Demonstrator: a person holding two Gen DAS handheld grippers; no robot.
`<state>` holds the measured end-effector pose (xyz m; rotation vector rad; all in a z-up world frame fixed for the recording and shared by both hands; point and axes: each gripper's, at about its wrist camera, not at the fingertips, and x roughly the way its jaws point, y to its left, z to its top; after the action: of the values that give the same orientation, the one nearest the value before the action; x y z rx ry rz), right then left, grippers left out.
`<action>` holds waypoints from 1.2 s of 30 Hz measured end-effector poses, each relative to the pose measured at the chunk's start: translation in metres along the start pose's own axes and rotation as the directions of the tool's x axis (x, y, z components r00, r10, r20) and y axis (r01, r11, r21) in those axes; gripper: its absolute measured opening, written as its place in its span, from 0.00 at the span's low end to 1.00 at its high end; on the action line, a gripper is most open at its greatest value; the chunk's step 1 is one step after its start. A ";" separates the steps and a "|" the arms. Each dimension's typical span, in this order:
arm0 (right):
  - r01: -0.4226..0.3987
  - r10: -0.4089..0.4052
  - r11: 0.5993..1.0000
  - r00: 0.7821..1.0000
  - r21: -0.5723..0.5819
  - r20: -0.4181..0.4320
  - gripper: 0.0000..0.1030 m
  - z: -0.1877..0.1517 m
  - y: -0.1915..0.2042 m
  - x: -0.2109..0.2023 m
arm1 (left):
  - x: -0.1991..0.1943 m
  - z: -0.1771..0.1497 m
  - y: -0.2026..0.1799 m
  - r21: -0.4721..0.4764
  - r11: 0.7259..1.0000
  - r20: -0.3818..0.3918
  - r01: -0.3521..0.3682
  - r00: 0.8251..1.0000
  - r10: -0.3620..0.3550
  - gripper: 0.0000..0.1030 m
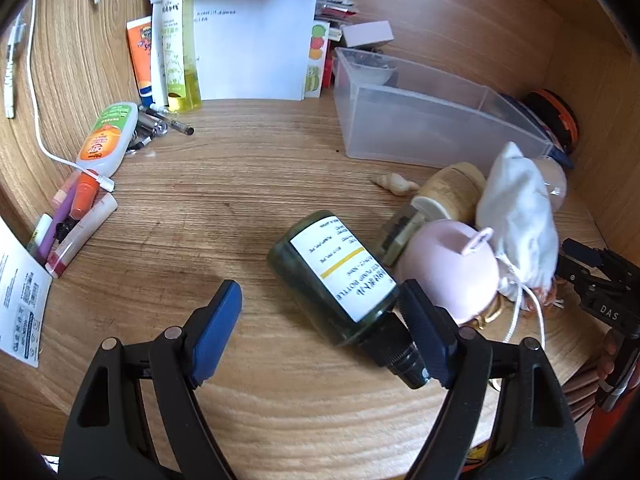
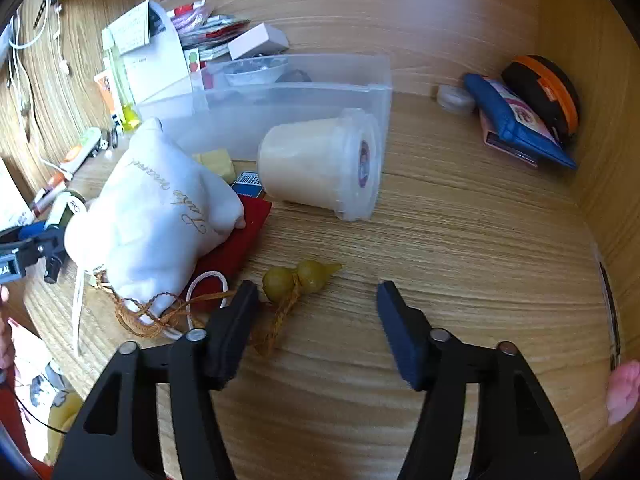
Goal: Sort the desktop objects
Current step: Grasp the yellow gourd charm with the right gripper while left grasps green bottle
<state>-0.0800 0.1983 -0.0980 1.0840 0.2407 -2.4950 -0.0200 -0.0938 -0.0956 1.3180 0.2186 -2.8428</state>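
Your left gripper (image 1: 320, 332) has its jaws spread around the dark green bottle (image 1: 336, 276) lying on the tabletop (image 1: 240, 184); only the right jaw touches its neck. Close off-centre and the bottle may roll or pivot into the pink ball (image 1: 448, 268). Your right gripper (image 2: 316, 332) hangs spread and empty by the yellow gourd charm (image 2: 298, 280). Farther back, the clear bin (image 1: 420, 128) holds a small white bowl (image 1: 372, 74); its other contents are unclear.
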 end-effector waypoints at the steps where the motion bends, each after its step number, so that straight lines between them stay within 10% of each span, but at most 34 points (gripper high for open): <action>1: 0.004 -0.004 1.000 1.000 -0.011 -0.003 0.53 0.001 0.002 0.002 | 0.003 0.001 0.001 -0.001 1.000 -0.006 0.000 1.000 0.000 0.79; 9: -0.021 0.022 0.998 1.000 -0.051 0.014 0.29 0.006 0.013 0.004 | 0.010 0.010 0.000 0.015 1.000 0.004 -0.026 1.000 0.026 0.60; 36: 0.021 0.011 0.993 0.961 -0.113 0.277 0.28 0.057 0.012 -0.098 | -0.076 0.047 -0.025 0.126 0.991 0.193 0.033 0.980 -0.057 0.40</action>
<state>-0.0519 0.1987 0.0125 0.6785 0.2997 -2.5652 -0.0078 -0.0797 -0.0053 1.0504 0.0750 -3.0430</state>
